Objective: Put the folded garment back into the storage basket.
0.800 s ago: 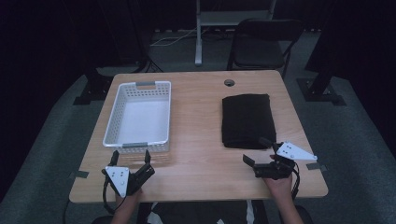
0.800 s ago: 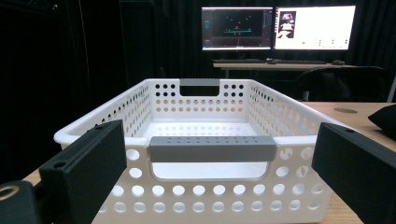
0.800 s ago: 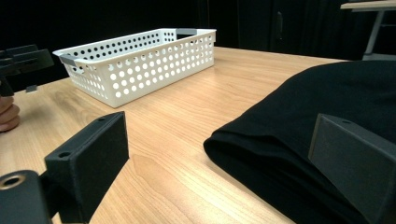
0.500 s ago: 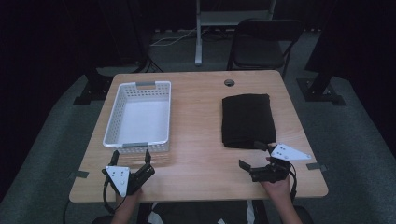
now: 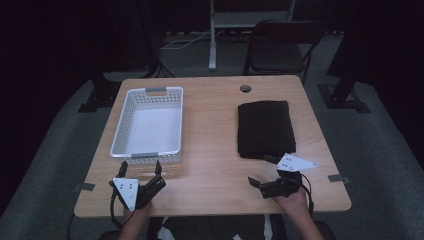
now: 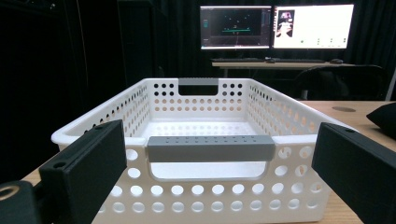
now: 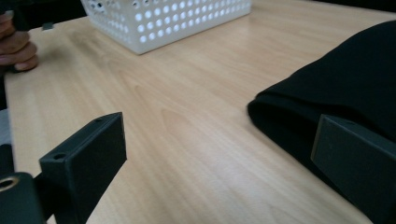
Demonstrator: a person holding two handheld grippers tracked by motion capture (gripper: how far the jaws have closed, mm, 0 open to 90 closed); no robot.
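The wooden table [image 5: 215,150] carries two things. On its left half sits a white perforated basket [image 5: 149,124], long axis running from the near edge toward the far edge, empty inside. On the right half lies a folded black cloth [image 5: 265,127], also longer front-to-back than across, its near end a little short of the table's near edge and its right side near the right edge.

The relation that matters is between that cloth and the right gripper [image 5: 262,171]. The gripper hovers at the near edge, right of centre, its jaws spread wide with nothing between them and pointed leftward and slightly away — the cloth's near edge lies just beyond it. In the right gripper view the cloth's [image 7: 336,98] folded near-left corner sits ahead and to the right, partly behind the right-hand jaw, not yet framed between the two. My judgement: the gripper must swing toward the cloth before closing on the fold.

The left gripper [image 5: 141,170] waits at the near edge just in front of the basket, jaws likewise wide apart and empty — its view looks squarely at the basket's grey near handle [image 6: 210,148]. The right hand is plainly the nearer one to the cloth; the left is well apart from it.
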